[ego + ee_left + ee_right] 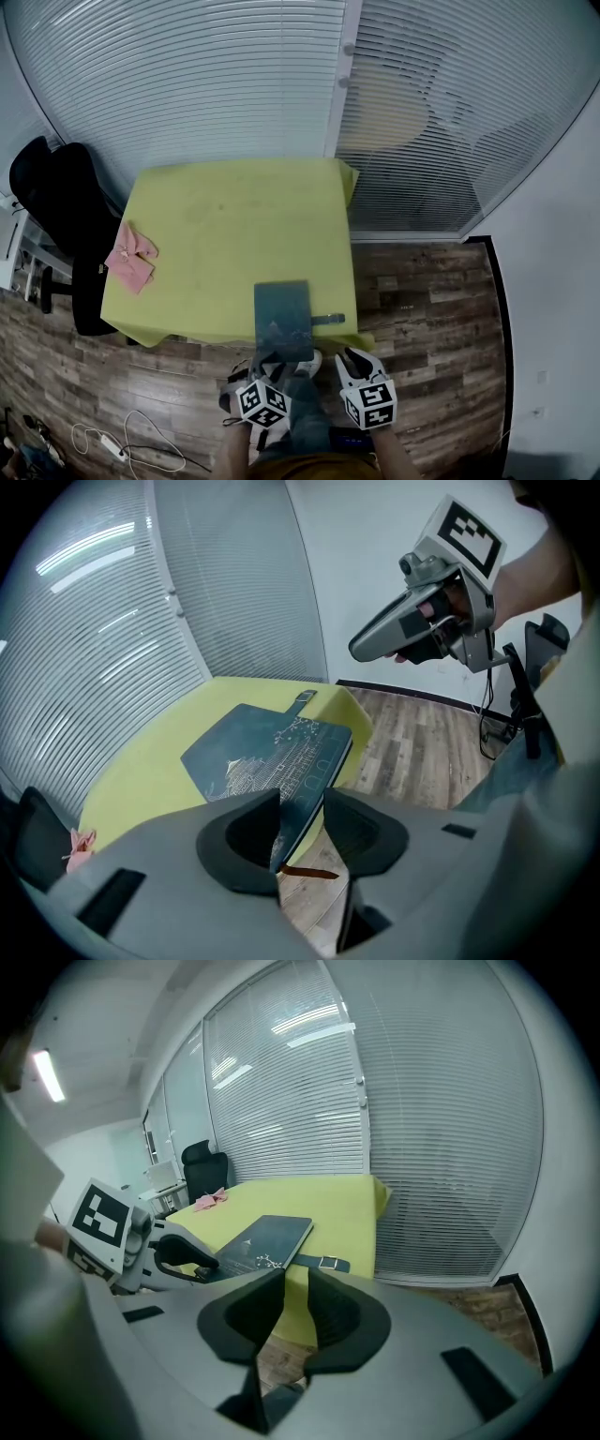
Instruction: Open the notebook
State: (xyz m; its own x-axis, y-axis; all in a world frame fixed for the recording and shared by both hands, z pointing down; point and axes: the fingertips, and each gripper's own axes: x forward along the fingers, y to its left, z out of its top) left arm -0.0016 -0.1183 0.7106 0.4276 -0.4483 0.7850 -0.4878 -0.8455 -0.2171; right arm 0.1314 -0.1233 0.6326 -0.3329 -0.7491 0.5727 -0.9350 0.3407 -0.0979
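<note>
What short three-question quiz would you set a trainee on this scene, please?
1. True or false: the notebook lies open on the table.
2. In the head view, what lies at the table's left edge? A pink cloth; B mug; C stapler.
3. Which claw has the notebook's corner between its jaws?
Key: 1 false, it is closed; 2 A; 3 the left claw.
</note>
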